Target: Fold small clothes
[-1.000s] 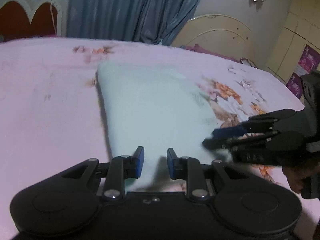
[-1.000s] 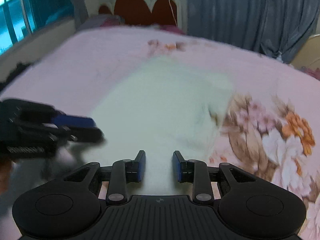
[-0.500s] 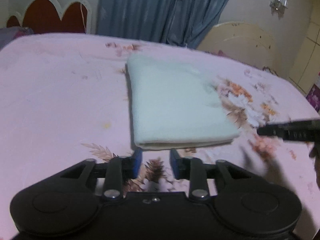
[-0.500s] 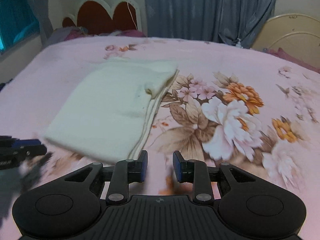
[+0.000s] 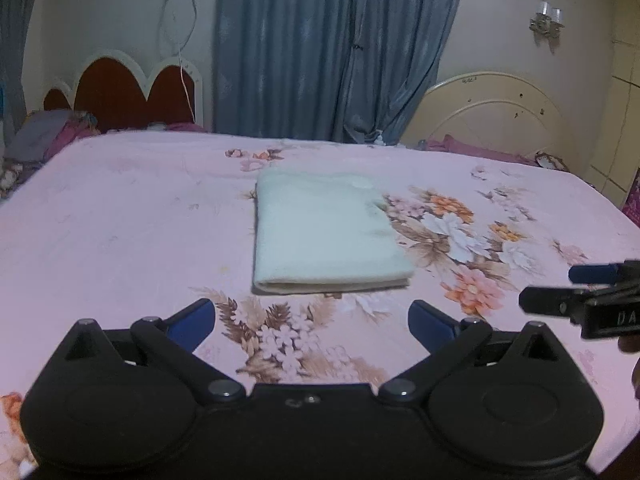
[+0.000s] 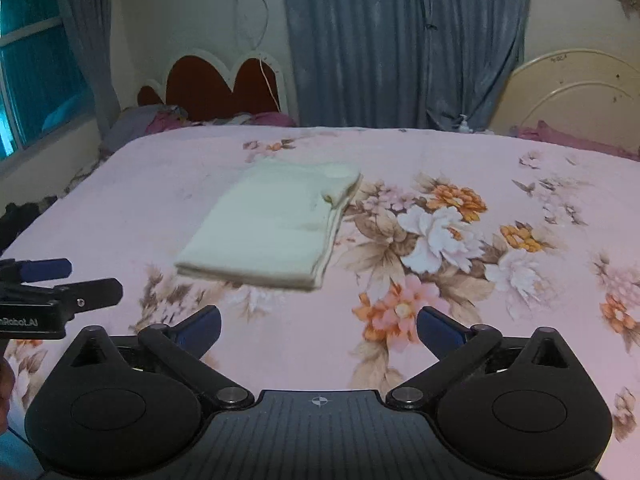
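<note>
A cream-white small garment lies folded into a neat rectangle on the pink flowered bedspread; it also shows in the right wrist view. My left gripper is open and empty, held above the bed on the near side of the garment. My right gripper is open and empty, also on the near side, to the garment's right. Each gripper shows at the edge of the other's view: the right one and the left one.
A red scalloped headboard with a clothes pile stands at the far left. Blue curtains hang behind the bed. A cream round headboard leans at the back right. A window is on the left wall.
Both grippers drew back from the folded garment and rose, then opened wide. The garment stays folded on the bed.
</note>
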